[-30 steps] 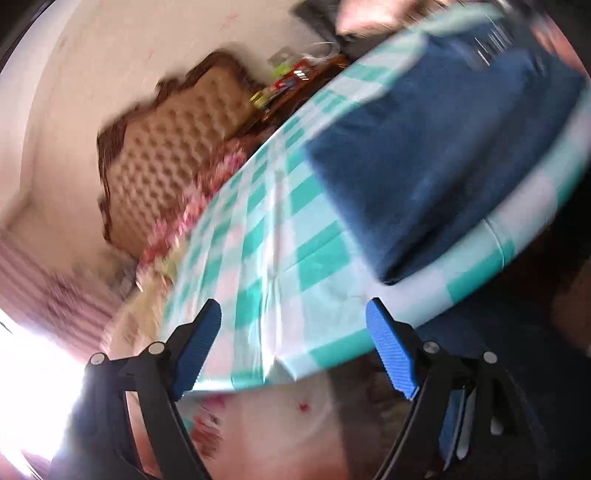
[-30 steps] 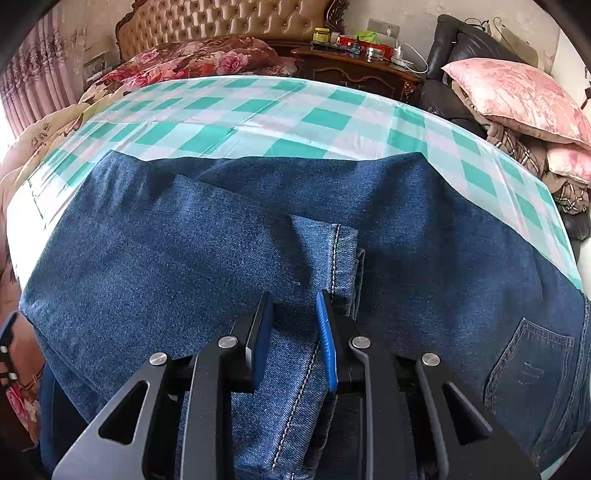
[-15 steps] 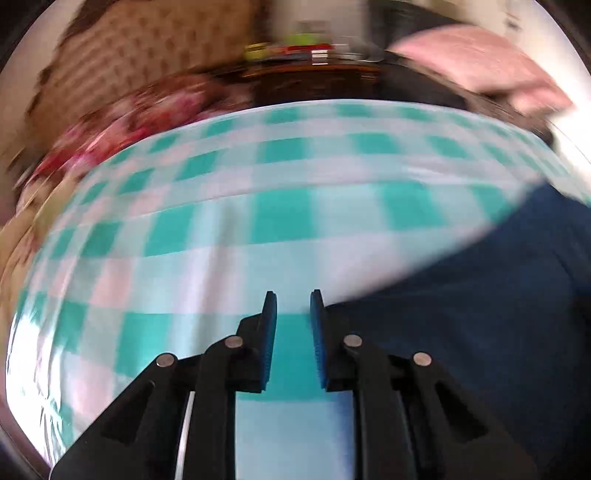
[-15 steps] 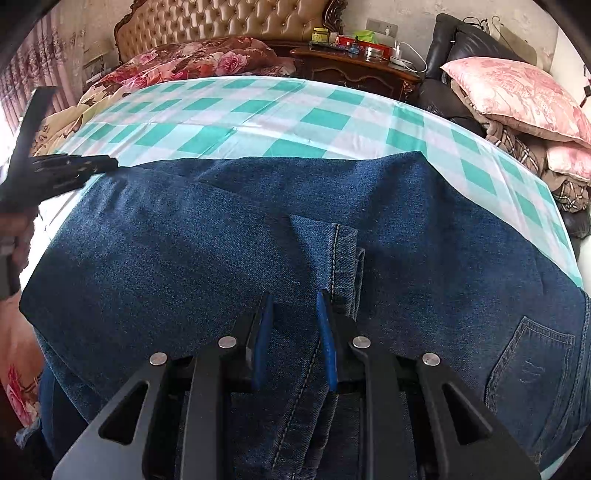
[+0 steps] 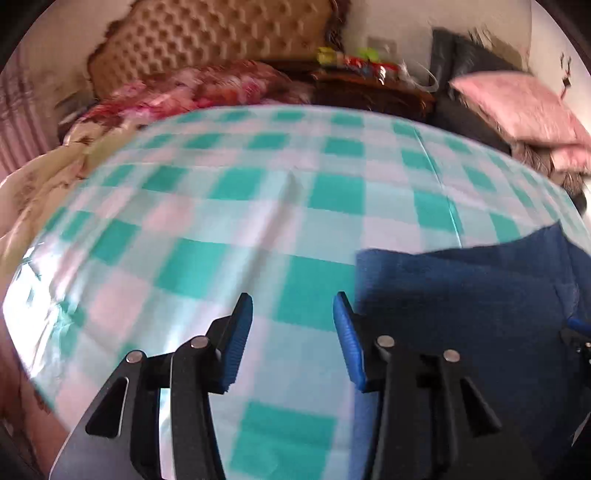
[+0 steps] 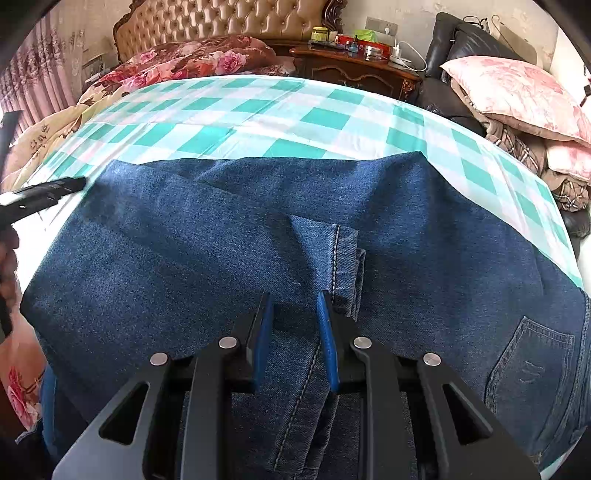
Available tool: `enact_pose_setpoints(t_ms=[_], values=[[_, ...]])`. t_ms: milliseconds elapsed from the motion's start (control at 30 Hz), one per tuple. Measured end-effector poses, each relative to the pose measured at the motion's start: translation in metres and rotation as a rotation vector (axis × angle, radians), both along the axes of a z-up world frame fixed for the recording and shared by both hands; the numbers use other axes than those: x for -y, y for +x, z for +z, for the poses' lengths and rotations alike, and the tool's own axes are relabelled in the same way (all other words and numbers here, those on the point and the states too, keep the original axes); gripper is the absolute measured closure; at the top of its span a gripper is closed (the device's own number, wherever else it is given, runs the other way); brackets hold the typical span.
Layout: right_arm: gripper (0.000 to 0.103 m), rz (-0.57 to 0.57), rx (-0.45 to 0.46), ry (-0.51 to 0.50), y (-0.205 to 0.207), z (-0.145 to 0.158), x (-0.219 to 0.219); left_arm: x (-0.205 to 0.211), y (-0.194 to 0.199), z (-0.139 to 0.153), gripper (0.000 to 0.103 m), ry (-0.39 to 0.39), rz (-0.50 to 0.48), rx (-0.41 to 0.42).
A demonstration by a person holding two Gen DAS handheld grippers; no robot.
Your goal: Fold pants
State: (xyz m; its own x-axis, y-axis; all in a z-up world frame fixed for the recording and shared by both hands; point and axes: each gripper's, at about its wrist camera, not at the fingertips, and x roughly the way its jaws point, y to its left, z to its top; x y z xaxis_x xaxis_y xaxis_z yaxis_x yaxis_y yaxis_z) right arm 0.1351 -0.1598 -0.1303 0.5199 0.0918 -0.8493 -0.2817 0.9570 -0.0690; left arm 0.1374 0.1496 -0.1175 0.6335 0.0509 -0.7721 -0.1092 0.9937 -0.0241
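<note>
On the desk (image 6: pixel 229 110), draped in smooth green-and-white checked cloth, the pants (image 6: pixel 184 258) lie spread flat, coarse dark-blue denim with pale stitched seams and a rear pocket. The right gripper (image 6: pixel 293 332) clenches a folded hem of the pants between its fingers. The left gripper (image 5: pixel 293 336) hovers released beside the pants' left edge, fingers apart, touching nothing. Beyond the desk stand a tufted headboard (image 6: pixel 229 22) and pink pillow (image 6: pixel 517 92).

Left gripper (image 5: pixel 292 332): fingers parted, nothing between them, pointing forward and down; also visible at the left edge of the right wrist view (image 6: pixel 40 192). Right gripper (image 6: pixel 294 328): fingers drawn close with a narrow gap, fabric lying between them; grip uncertain.
</note>
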Motion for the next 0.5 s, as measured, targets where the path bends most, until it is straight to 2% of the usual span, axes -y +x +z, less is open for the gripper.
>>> enact_pose_setpoints(t_ms=[100, 233, 333, 400, 500], values=[[0.078, 0.003, 0.002, -0.001, 0.0, 0.0, -0.001, -0.004, -0.028, 0.013, 0.058, -0.039, -0.009, 0.038], [0.076, 0.002, -0.013, 0.0, 0.002, 0.001, -0.002, 0.015, -0.072, 0.021, 0.058, -0.076, -0.094, 0.084], [0.065, 0.003, -0.02, 0.028, 0.001, 0.006, -0.001, 0.034, -0.092, 0.013, 0.058, -0.112, -0.146, 0.07], [0.049, -0.009, 0.025, 0.004, -0.004, 0.014, -0.002, 0.045, -0.1, 0.005, 0.058, -0.101, -0.159, 0.054], [0.043, -0.024, 0.063, -0.01, -0.009, 0.023, -0.001, 0.051, -0.104, -0.006, 0.058, -0.105, -0.164, 0.014]])
